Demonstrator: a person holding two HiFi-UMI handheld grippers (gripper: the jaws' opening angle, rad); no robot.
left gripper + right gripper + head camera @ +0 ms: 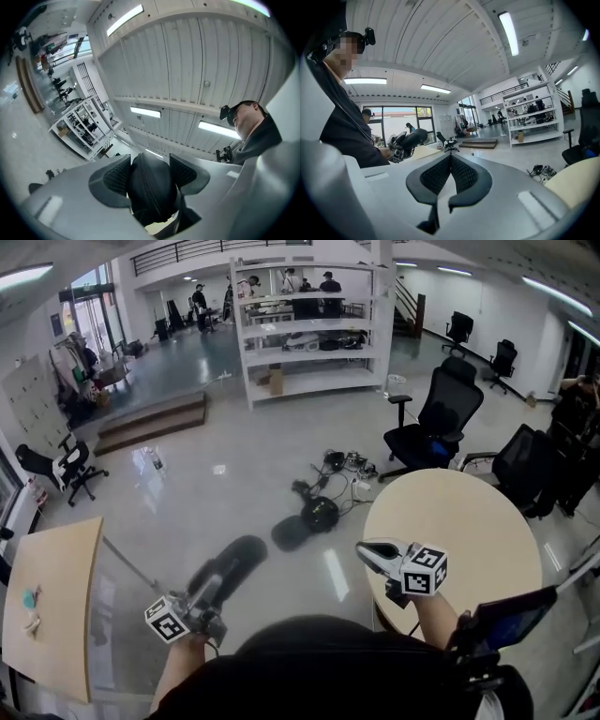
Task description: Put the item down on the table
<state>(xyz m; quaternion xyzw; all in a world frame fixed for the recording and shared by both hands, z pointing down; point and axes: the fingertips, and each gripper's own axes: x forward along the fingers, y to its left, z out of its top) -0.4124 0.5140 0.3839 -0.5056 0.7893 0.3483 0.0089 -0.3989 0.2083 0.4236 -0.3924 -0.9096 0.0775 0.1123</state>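
Observation:
A long black zippered pouch [232, 568] sticks up and away from my left gripper [208, 598], which is shut on its lower end over the floor between two tables. In the left gripper view the pouch [152, 187] fills the gap between the ribbed pads [117, 177], and the gripper [150, 176] points up at the ceiling. My right gripper [367, 551] hovers at the near edge of the round beige table [469, 521]. Its jaws are shut with nothing between them [451, 171]. The right gripper view also catches the pouch [411, 138] in the left gripper.
A rectangular beige table [56, 568] stands at the left with a teal item [30, 598] and a pale item [31, 622] on it. Black office chairs [436, 423] stand behind the round table. Cables and gear [323, 493] lie on the floor. A white shelf unit [314, 329] stands at the back.

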